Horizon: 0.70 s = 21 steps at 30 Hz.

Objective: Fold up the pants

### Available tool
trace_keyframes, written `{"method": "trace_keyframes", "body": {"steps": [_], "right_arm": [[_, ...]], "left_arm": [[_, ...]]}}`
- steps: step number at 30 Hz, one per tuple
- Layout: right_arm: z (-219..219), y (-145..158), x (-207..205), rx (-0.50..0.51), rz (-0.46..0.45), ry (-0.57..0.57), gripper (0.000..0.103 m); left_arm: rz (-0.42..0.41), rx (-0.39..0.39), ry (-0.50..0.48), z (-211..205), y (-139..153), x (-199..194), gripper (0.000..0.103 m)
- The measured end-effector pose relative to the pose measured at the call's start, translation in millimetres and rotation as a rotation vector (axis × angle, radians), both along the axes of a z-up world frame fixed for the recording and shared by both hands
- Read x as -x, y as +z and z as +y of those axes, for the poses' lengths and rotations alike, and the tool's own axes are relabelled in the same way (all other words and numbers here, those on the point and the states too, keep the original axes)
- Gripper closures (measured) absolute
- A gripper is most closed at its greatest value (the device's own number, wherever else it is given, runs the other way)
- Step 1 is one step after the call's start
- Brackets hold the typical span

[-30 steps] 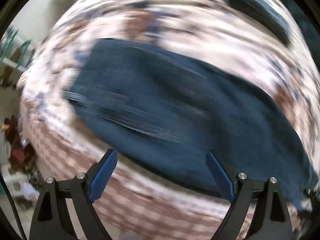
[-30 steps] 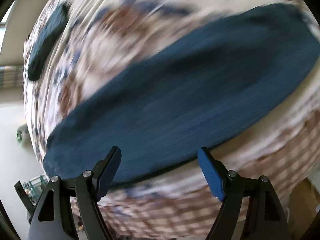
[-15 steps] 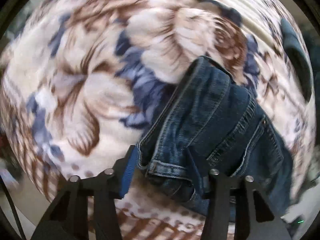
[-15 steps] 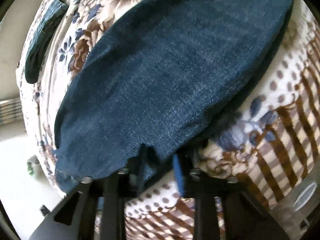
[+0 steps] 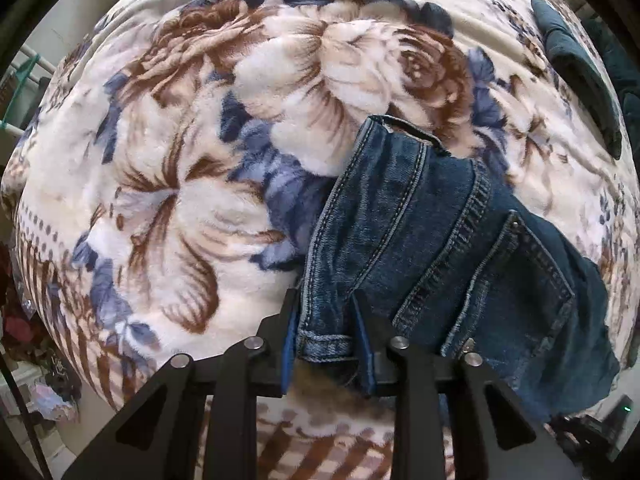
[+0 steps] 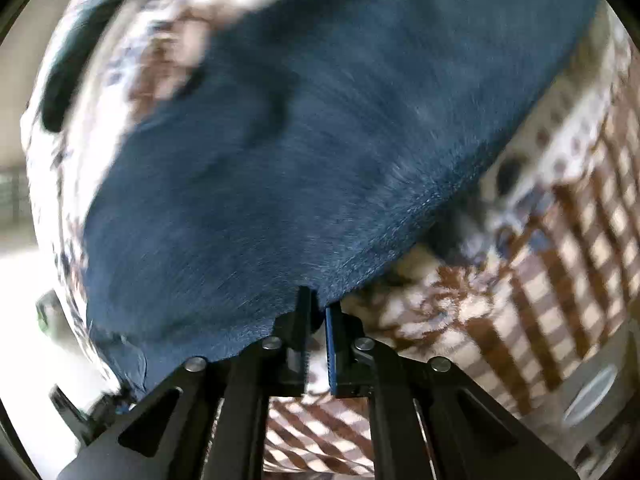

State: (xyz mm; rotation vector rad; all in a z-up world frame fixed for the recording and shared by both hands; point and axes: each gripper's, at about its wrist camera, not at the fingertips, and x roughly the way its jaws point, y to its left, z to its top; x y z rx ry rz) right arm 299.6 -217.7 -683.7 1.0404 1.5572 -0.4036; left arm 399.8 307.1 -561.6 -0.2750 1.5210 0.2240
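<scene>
Dark blue denim pants [image 5: 440, 240] lie on a floral blanket [image 5: 180, 160]. In the left wrist view my left gripper [image 5: 328, 320] is shut on the waistband corner of the pants, with a belt loop and back pocket showing to the right. In the right wrist view the pants' leg [image 6: 300, 140] fills the frame, blurred by motion. My right gripper [image 6: 318, 312] is shut on the near edge of the leg fabric and holds it lifted off the blanket [image 6: 540, 260].
A dark folded garment [image 5: 580, 72] lies at the far right of the bed; it also shows in the right wrist view [image 6: 80, 48]. The blanket's checked border [image 6: 560, 280] hangs over the bed edge. Clutter [image 5: 24, 340] sits on the floor at left.
Both grippers were open above the pants one second ago. They came down and closed on the fabric, left on the waistband, right on the leg edge, and the right now lifts its edge.
</scene>
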Motion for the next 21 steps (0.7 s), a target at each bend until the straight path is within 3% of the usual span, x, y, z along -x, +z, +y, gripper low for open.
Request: {"method": "trace_keyframes", "body": {"steps": [3,4,5,6,7,8,10,13,16,19,20,21], "right_arm": [[-5,3,-7,-0.04,0.025,0.051,0.083],[-4,17,-13,-0.025,0.015,0.119,0.079],[0,30,-20,-0.009,-0.002,0.186,0.062],[3,38,-26,0.001,-0.015,0.235,0.035],[12,57,-39,0.019,-0.058,0.337,0.022],[16,67,-47,0.027,-0.091,0.396,0.017],[29,85,-81,0.011,-0.154,0.536,0.017],[41,85,-148,-0.053,-0.212,0.633,0.017],[52,56,-215,-0.171,-0.202,0.668,0.017],[79,10,-273,-0.298,-0.121,0.772,0.022],[90,1,-280,-0.337,-0.098,0.816,0.025],[96,-5,-282,-0.355,-0.083,0.845,0.038]], "left_arm": [[-0.008,-0.023,-0.014,-2,29,8,0.068],[-0.009,-0.048,-0.024,-4,38,10,0.06],[-0.016,-0.066,-0.039,-10,51,13,0.052],[-0.02,-0.07,-0.046,-17,57,13,0.032],[-0.029,-0.067,-0.052,-22,63,13,0.016],[-0.045,-0.062,-0.064,-33,70,11,0.011],[-0.042,-0.057,-0.079,-57,67,-7,0.01],[0.006,0.014,-0.064,-92,53,-38,0.01],[0.044,0.016,-0.092,-124,41,-63,0.01],[0.07,-0.044,-0.124,-145,27,-80,0.01],[0.084,-0.06,-0.13,-150,21,-85,0.01],[0.094,-0.068,-0.134,-153,17,-87,0.01]]}}
